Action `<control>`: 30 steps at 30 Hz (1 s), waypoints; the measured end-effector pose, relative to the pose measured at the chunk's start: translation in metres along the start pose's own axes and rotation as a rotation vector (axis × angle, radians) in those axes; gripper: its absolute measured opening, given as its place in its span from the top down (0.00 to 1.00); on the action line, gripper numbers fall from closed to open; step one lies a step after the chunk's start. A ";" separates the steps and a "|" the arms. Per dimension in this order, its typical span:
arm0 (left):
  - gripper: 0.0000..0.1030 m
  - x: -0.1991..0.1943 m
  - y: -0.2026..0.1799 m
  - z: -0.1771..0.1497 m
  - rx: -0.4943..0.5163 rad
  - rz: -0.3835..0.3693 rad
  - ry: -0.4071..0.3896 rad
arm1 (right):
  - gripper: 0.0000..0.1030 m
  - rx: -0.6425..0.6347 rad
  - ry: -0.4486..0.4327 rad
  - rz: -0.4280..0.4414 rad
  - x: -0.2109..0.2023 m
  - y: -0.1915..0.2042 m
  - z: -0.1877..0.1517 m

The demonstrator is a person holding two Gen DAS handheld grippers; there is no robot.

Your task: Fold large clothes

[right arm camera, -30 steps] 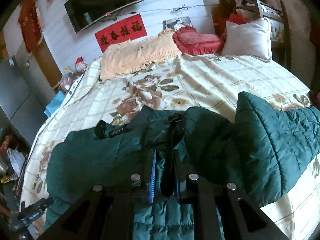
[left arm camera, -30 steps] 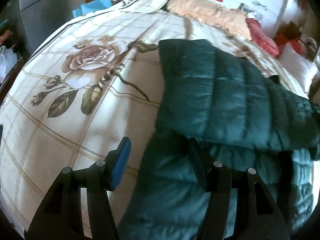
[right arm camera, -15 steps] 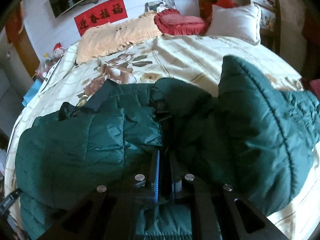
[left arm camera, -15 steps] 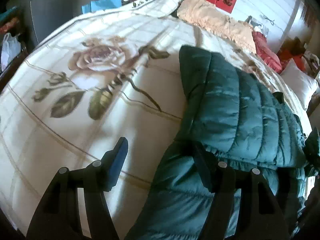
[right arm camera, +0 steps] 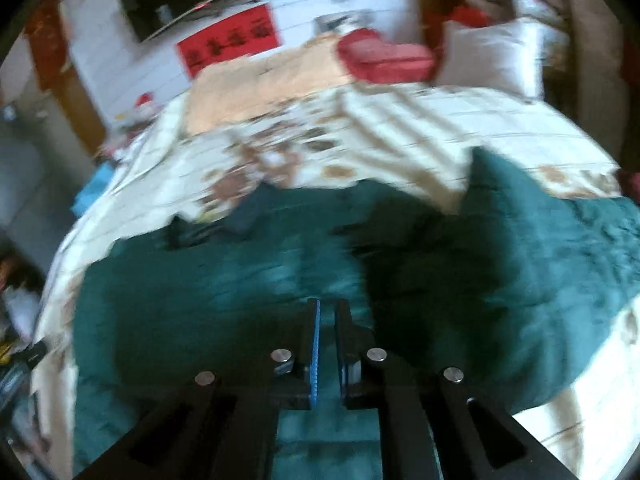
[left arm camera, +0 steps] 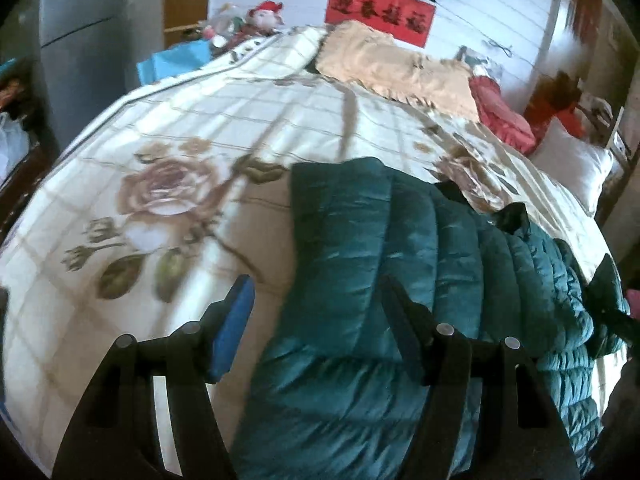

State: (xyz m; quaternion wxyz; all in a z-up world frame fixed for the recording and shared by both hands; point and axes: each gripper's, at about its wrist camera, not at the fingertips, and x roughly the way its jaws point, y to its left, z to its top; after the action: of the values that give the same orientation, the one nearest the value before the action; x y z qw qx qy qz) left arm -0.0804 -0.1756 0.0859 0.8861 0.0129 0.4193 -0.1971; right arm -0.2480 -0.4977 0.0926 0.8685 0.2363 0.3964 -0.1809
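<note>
Left wrist view: the left gripper (left arm camera: pixel 316 316) stands wide open and holds nothing — its right finger lies over the green quilted jacket (left arm camera: pixel 400 280), its left over the floral bedspread (left arm camera: pixel 168 152). The jacket lies across the near part of the bed, its left side seemingly folded inward. Right wrist view (blurred): the right gripper (right arm camera: pixel 326 344) shows a narrow gap, jaws just beginning to part — nothing visibly between them. Step judged: sides folded in. Next move probably calls for regrasping an end of the jacket to fold it across.
</note>
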 end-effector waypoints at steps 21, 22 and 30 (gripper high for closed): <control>0.19 0.081 -0.013 0.001 -0.016 0.056 0.094 | 0.51 -0.171 0.027 -0.115 0.067 0.046 0.016; 0.19 0.081 -0.013 0.001 -0.016 0.058 0.092 | 0.51 -0.166 0.020 -0.096 0.059 0.046 0.013; 0.19 0.081 -0.016 0.000 0.001 0.080 0.070 | 0.51 -0.205 0.030 -0.105 0.031 0.034 -0.021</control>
State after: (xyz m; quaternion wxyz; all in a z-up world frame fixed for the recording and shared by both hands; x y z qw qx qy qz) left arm -0.0405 -0.2174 0.0276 0.8779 0.0371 0.4492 -0.1614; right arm -0.2240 -0.4620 0.0654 0.8714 0.1279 0.4376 -0.1812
